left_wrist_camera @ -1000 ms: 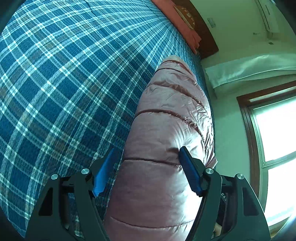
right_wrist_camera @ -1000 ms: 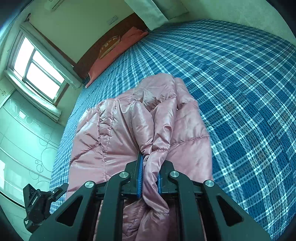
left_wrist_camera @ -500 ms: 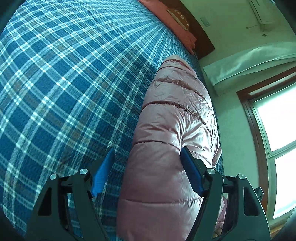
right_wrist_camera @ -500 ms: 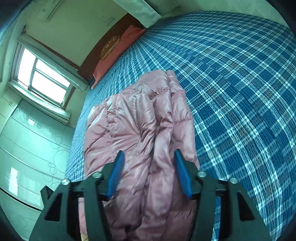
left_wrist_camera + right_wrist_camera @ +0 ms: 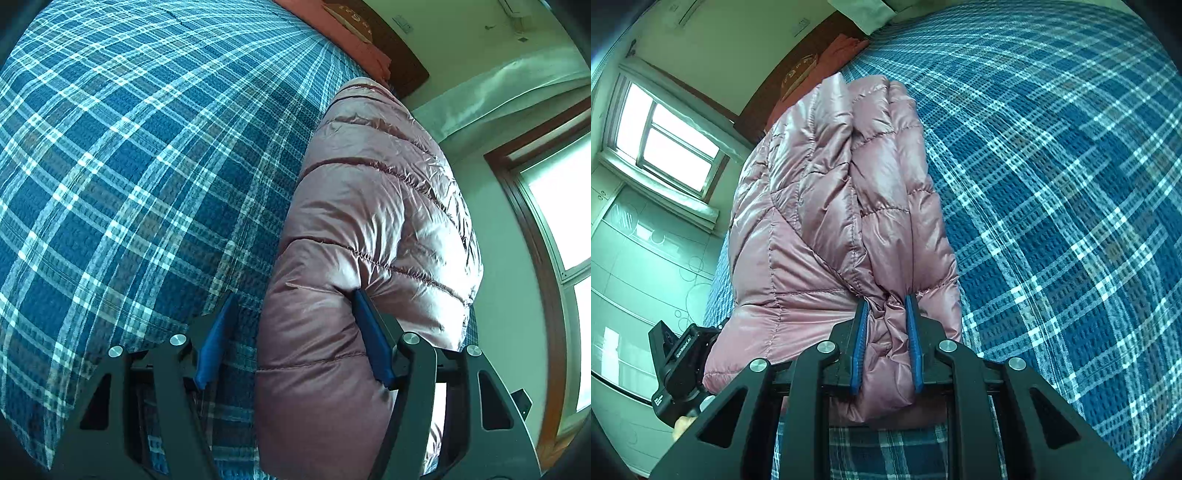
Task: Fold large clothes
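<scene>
A pink quilted down jacket [image 5: 369, 221] lies folded in a long bundle on a blue plaid bed cover [image 5: 129, 166]. My left gripper [image 5: 295, 302] is open, its jaws wide apart. The near end of the jacket fills the gap, against the right blue pad [image 5: 373, 343]. In the right wrist view the jacket [image 5: 831, 203] stretches away from me on the cover [image 5: 1071, 184]. My right gripper [image 5: 885, 306] is shut on a bunched fold at the jacket's near end. The left gripper's body [image 5: 683, 369] shows at the lower left of that view.
A salmon pillow [image 5: 351, 40] and a dark wooden headboard [image 5: 391, 48] are at the far end of the bed. A window [image 5: 668, 136] and a pale wall lie beyond the jacket's side of the bed. The plaid cover spreads wide on the other side.
My right gripper let go of the jacket, opened wide, then closed again on a fold at its near end. My left gripper stayed open and shifted slightly along the jacket's end.
</scene>
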`<state>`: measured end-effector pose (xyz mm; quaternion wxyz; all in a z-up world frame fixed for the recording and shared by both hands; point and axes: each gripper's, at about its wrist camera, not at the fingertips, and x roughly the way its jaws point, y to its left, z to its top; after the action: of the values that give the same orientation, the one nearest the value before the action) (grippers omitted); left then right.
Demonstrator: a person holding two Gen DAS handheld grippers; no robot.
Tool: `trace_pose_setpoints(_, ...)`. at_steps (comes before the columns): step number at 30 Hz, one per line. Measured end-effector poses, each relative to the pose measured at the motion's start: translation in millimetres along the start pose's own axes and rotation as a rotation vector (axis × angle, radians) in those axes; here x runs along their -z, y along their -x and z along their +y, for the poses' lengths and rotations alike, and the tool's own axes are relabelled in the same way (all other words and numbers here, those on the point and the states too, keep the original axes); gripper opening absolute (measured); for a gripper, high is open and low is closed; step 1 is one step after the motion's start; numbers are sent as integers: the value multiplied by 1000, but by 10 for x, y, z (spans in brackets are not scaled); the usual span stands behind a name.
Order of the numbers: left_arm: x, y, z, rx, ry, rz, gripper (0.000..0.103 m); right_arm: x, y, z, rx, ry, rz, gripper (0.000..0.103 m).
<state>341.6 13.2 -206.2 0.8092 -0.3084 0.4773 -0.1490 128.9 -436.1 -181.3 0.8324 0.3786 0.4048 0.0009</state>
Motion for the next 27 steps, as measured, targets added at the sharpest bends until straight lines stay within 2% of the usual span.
trace_pose_setpoints(3,0,46,14,29,-6,-4,63,32,40,-16,-20,0,-11,20)
trace_pose_setpoints(6,-22,166,88,58,58,6,64,43,147,-6,-49,-5,-8,28)
trace_pose_setpoints(9,-83,313,122,66,94,-22,66,-9,316,28,-28,6,-24,47)
trace_pose_setpoints(10,-115,363,128,72,108,-43,69,-30,397,47,-30,9,-44,58)
trace_pose_setpoints(11,-160,396,133,81,131,-67,77,-74,470,72,-37,8,-73,69)
trace_pose_setpoints(12,-212,411,138,80,159,-84,82,-129,526,88,-45,4,-104,72)
trace_pose_setpoints(14,-312,378,136,92,217,-88,82,-274,551,120,-61,-15,-144,75)
trace_pose_setpoints(16,-429,275,115,105,263,-58,83,-442,473,136,-77,-49,-158,75)
trace_pose_setpoints(19,-556,113,34,115,265,-43,83,-676,223,176,-96,-94,-142,75)
trace_pose_setpoints(25,-616,-357,-12,129,281,98,85,-833,-264,124,-12,-86,-88,76)
trace_pose_setpoints(27,-603,-447,5,141,287,105,92,-820,-355,77,-2,-78,-81,80)
